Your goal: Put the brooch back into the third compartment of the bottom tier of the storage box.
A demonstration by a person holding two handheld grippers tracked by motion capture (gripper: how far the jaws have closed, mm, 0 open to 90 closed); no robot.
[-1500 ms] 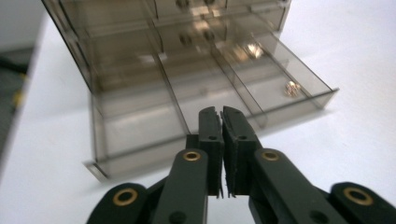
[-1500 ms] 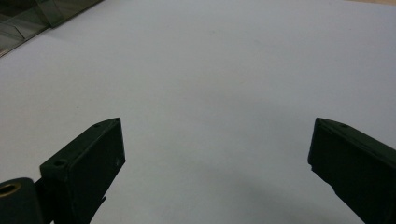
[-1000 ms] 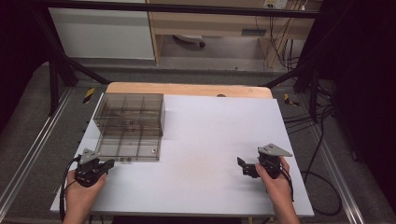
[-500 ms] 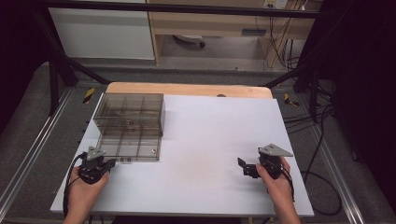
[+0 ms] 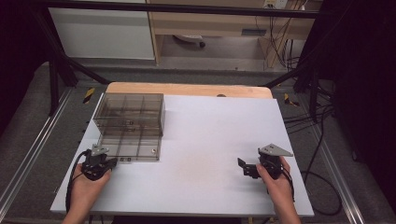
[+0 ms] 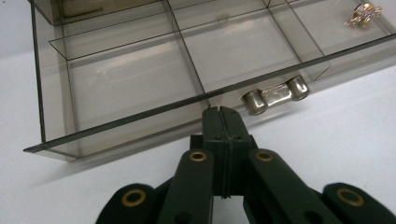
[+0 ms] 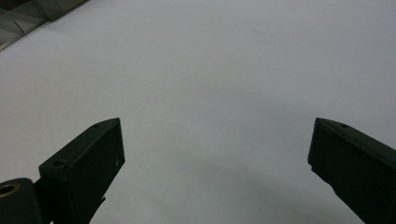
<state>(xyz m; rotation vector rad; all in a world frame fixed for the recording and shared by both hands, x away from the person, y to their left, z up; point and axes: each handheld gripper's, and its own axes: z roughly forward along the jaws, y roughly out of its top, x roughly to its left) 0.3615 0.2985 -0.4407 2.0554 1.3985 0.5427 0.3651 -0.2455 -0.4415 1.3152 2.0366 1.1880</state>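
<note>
Left gripper (image 6: pixel 223 112) edged forward since a second earlier, jaws pressed together, tips just short of silver metal handle (image 6: pixel 274 94) on pulled-out drawer of smoky transparent plastic organiser box (image 5: pixel 130 126). Likely drawer push or pull next. Right gripper (image 5: pixel 250 167) idle, jaws spread, well apart on white tabletop (image 5: pixel 210 140).

No text or label can be read (nothing legible anywhere).

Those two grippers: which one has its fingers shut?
The left gripper, by the smoky box's metal handle, fingers pressed together; the right gripper's stand wide apart.
</note>
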